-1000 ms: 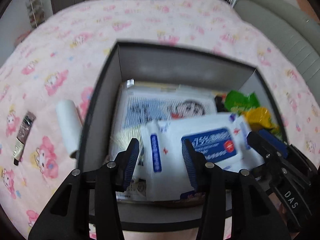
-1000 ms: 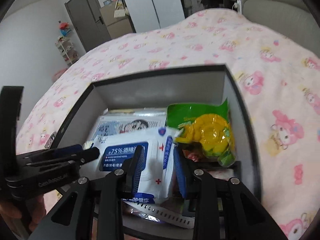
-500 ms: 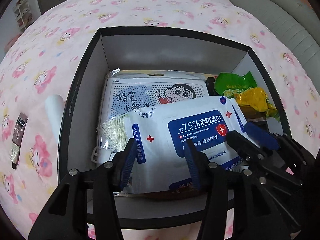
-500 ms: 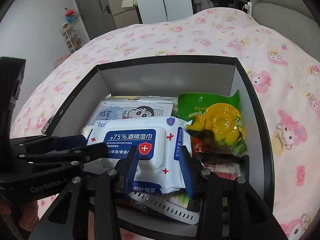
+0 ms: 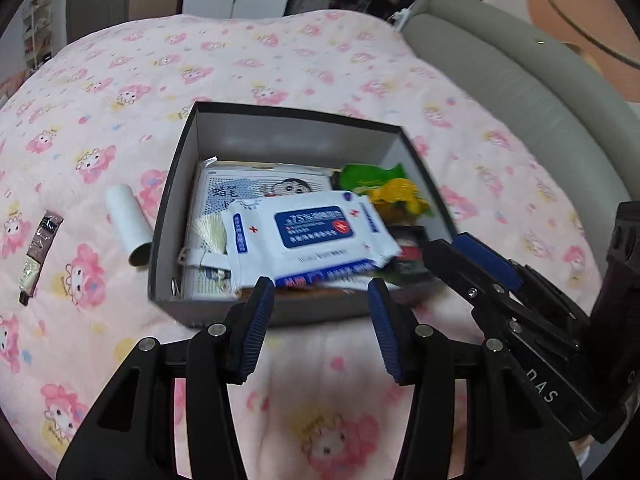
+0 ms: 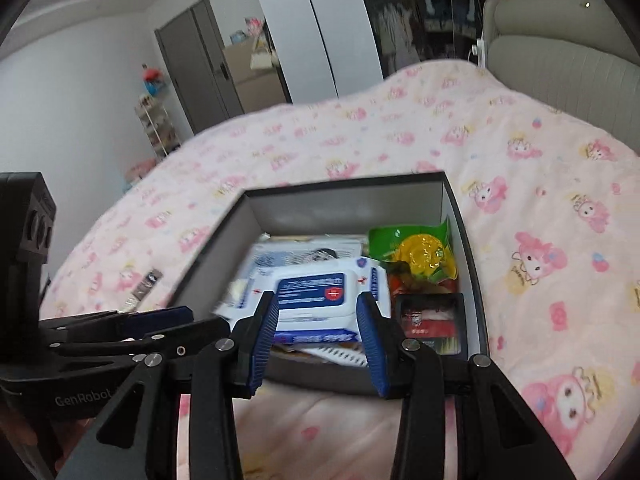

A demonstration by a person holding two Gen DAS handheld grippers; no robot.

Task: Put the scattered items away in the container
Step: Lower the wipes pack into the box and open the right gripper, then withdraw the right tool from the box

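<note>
Now that both claws have drawn back from the box (image 5: 224,312), the left claw (image 5: 322,326) and right claw (image 6: 316,334) stand apart and empty, the wipes pack (image 5: 308,236) lies inside, and a white roll (image 5: 126,220) and sachet (image 5: 40,252) remain on the bed (image 5: 280,60).

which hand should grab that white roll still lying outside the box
Left. The white roll lies on the blanket just off the box's left wall, on the left tongs' side; they are open and empty. The right tongs sit farther away.
</note>
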